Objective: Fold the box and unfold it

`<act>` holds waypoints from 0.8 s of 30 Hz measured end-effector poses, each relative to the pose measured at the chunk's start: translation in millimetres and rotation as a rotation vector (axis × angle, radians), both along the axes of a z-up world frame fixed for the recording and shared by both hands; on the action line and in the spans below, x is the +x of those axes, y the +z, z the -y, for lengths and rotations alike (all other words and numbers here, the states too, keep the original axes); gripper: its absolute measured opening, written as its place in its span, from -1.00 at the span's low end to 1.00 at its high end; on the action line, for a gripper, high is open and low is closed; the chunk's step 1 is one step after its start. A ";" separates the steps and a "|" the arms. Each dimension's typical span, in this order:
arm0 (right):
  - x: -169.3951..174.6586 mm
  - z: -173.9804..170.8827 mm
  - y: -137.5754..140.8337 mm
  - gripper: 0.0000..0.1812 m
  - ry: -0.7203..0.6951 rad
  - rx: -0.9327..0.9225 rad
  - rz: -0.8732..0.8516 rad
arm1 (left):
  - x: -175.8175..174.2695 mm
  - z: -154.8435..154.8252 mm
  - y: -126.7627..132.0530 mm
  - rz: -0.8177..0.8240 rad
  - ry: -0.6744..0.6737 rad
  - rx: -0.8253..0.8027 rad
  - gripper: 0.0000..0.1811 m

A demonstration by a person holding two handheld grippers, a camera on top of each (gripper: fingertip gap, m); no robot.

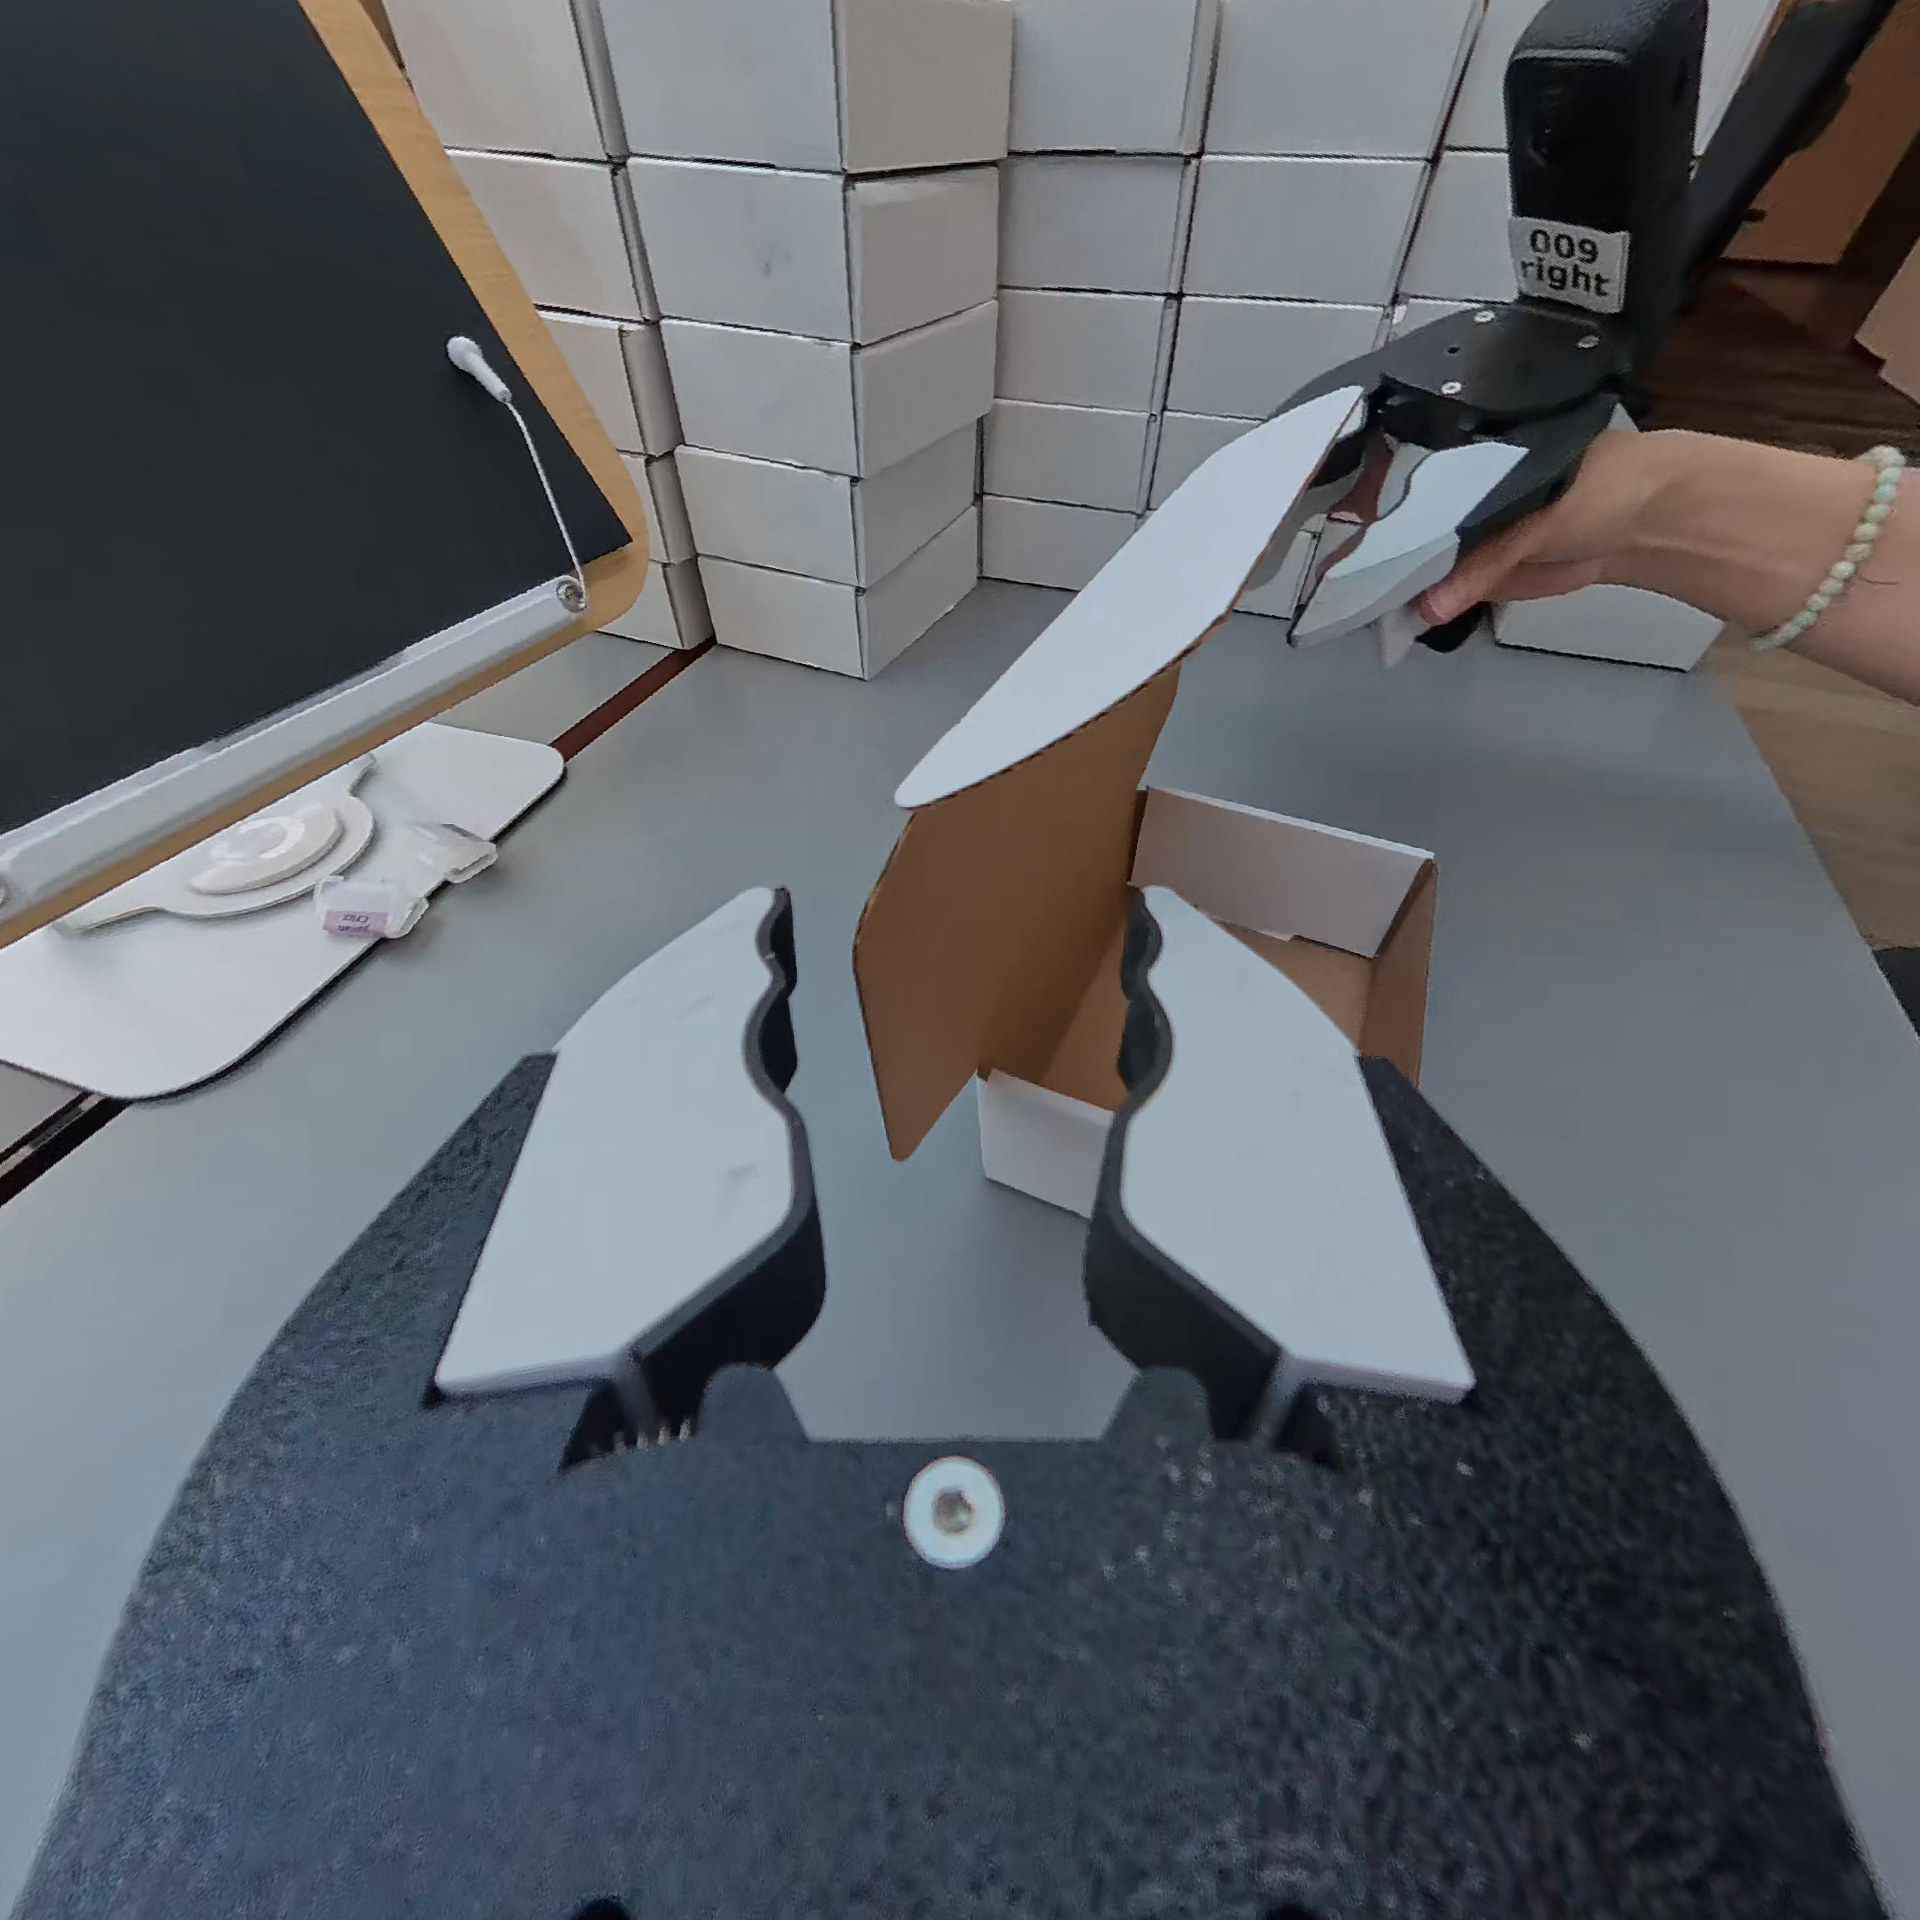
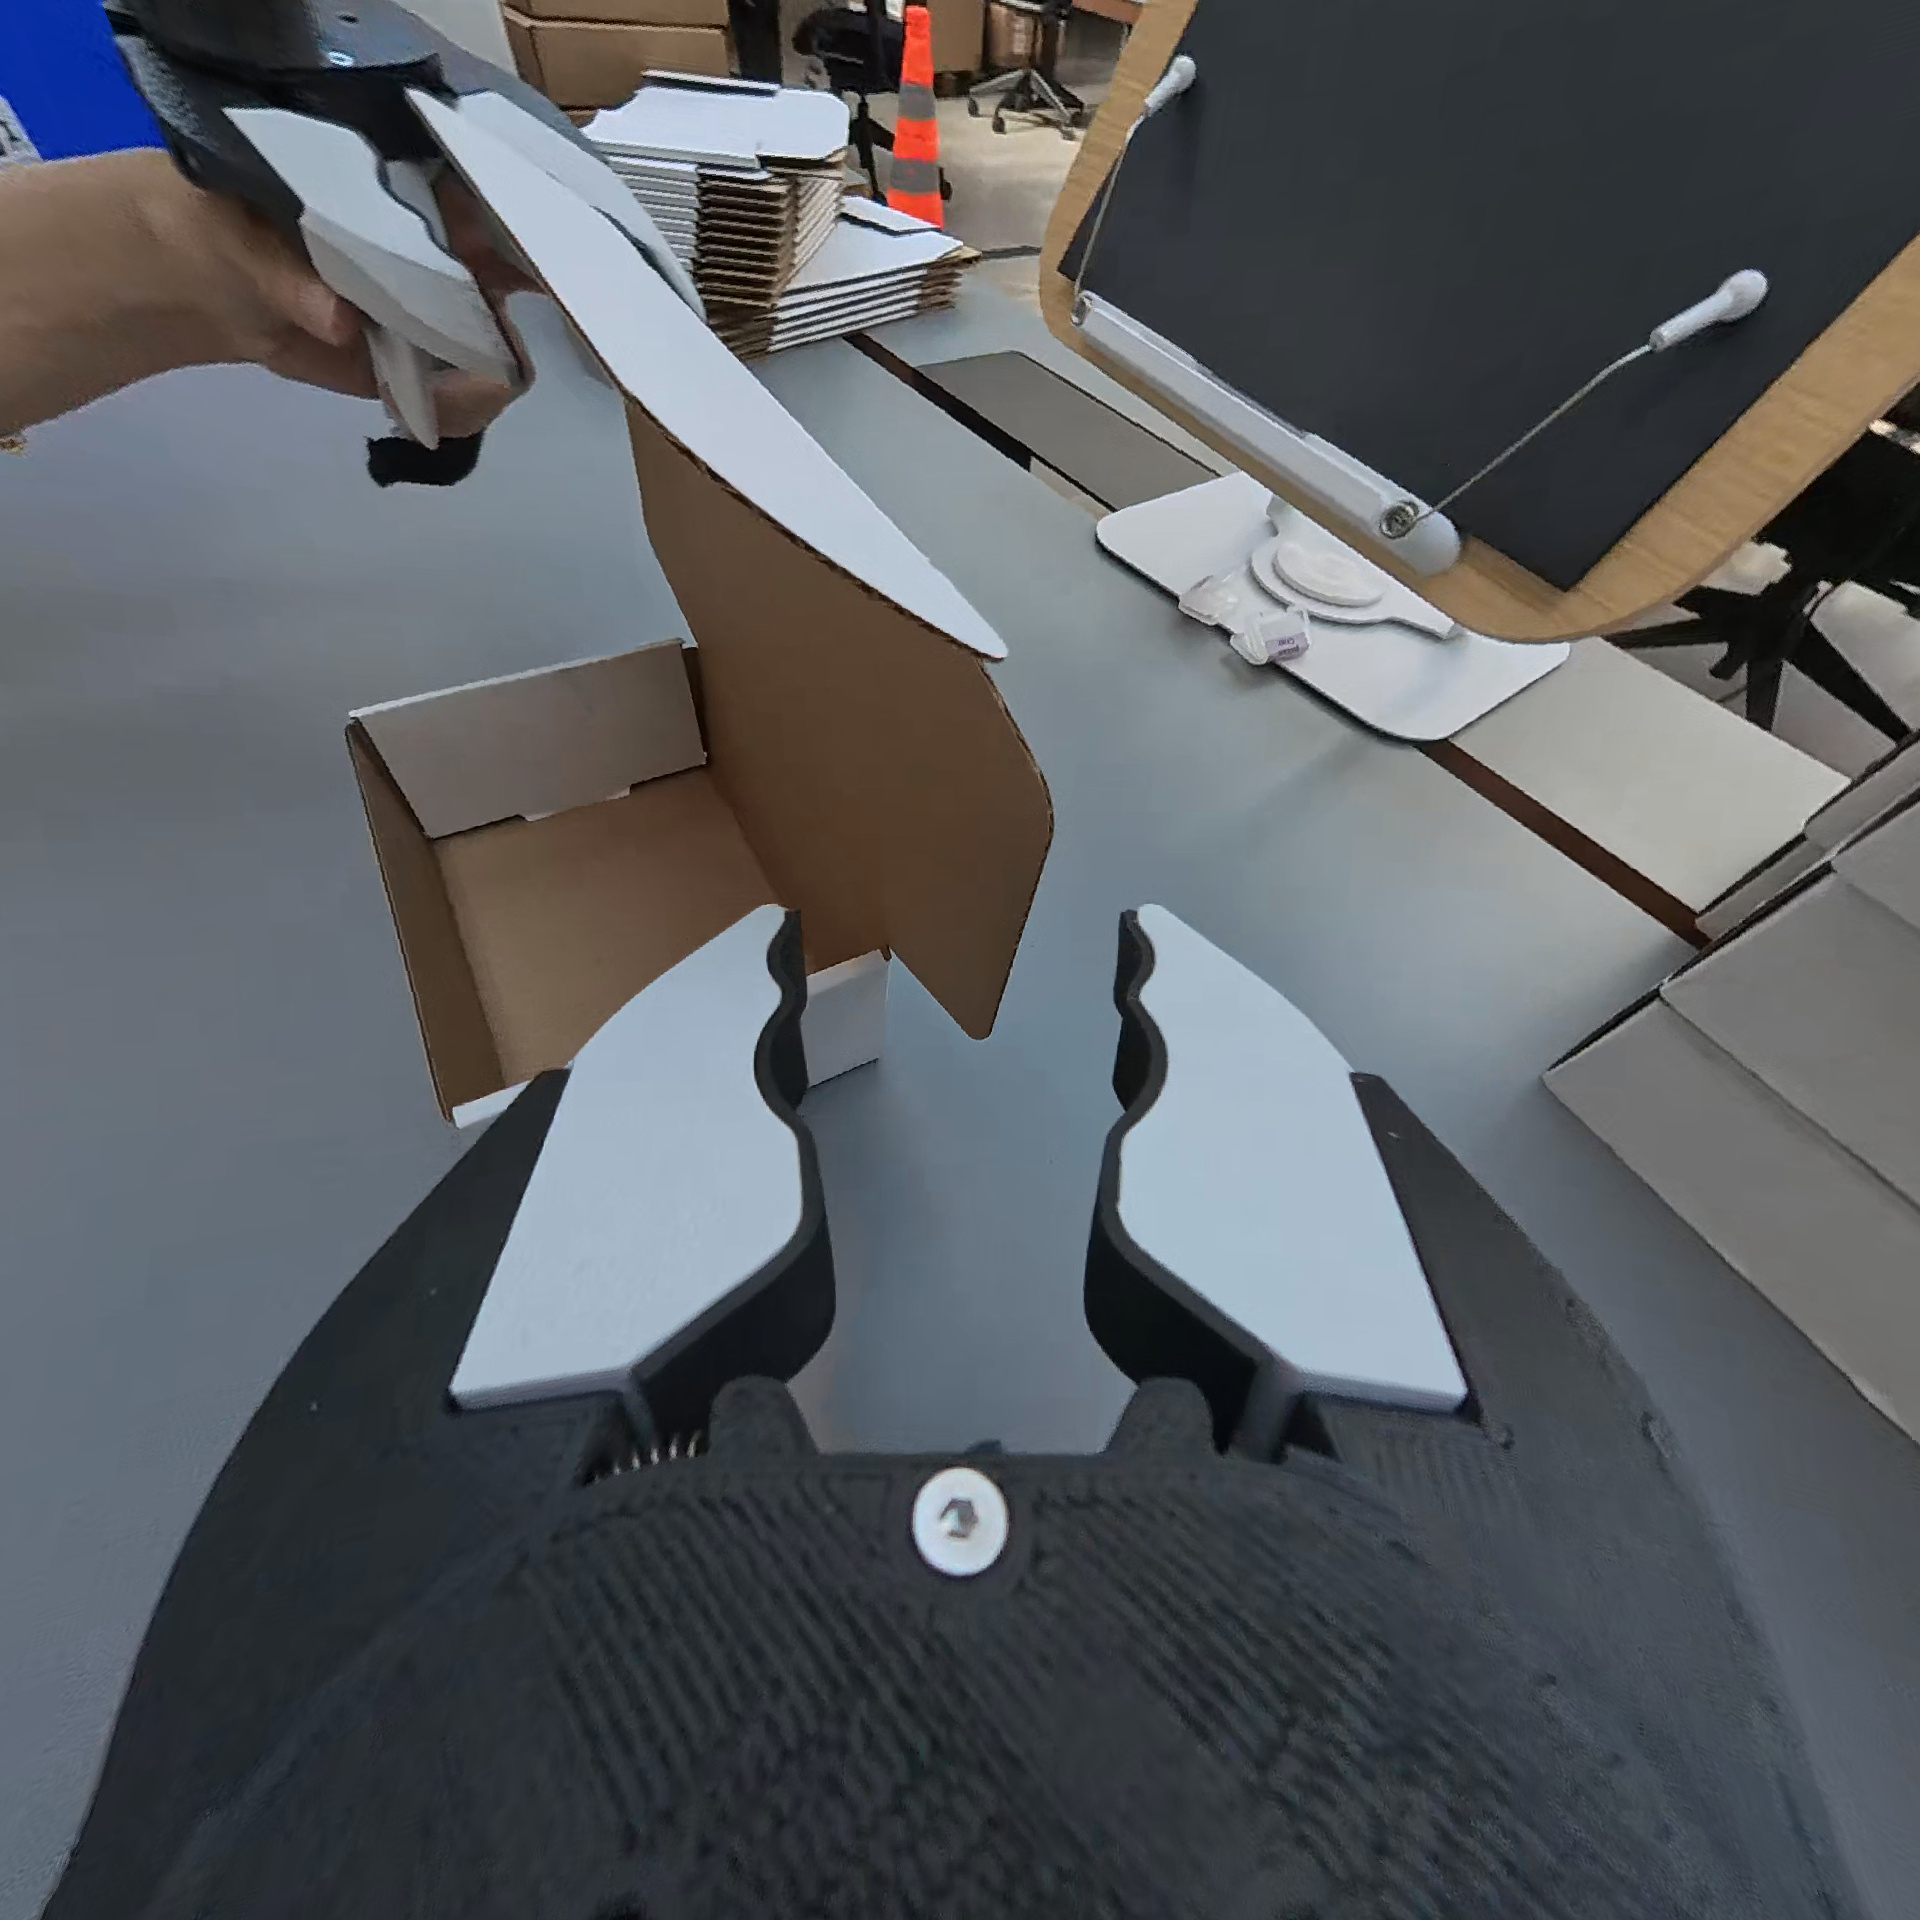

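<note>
A small cardboard box (image 1: 1283, 883), white outside and brown inside, stands open on the grey table (image 1: 1558, 810). Its lid (image 1: 1008, 935) stands upright, and the lid's white front flap (image 1: 1122, 603) bends over at the top. My left gripper (image 1: 961, 914) is open and empty, just in front of the lid's side ear. The right gripper shows at upper right in this view (image 1: 1361, 520), with the flap's tip at its fingers. In the right wrist view the box (image 2: 561, 904), lid (image 2: 862, 748) and flap (image 2: 748, 416) lie ahead. My right gripper (image 2: 961, 925) is open. The left gripper shows at upper left (image 2: 436, 239) by the flap.
A wall of stacked white boxes (image 1: 831, 312) stands behind the table. A dark panel in a wooden frame (image 1: 208, 364) leans on a white stand base (image 1: 260, 935) at the left. A pile of flat cardboard blanks (image 2: 790, 229) and an orange cone (image 2: 916, 135) lie beyond.
</note>
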State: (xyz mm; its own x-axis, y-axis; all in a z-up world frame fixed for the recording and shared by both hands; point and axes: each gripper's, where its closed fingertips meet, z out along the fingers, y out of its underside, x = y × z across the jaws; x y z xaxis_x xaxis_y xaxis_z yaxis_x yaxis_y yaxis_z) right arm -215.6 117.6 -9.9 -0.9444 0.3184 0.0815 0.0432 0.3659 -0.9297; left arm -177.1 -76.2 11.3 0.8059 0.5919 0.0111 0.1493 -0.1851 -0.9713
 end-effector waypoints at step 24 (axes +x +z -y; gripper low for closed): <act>-15.5 14.9 18.3 -0.96 0.215 -0.061 -0.008 | -13.3 -2.4 -8.1 0.089 -0.257 -0.026 -0.98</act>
State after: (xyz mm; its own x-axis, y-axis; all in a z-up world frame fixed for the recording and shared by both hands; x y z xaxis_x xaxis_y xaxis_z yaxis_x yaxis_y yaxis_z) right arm -231.1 102.6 8.4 -0.9905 0.1145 0.0756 -0.0369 0.3088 -0.9504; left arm -190.4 -73.8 3.2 0.9262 0.3693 0.0758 0.1786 -0.2526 -0.9509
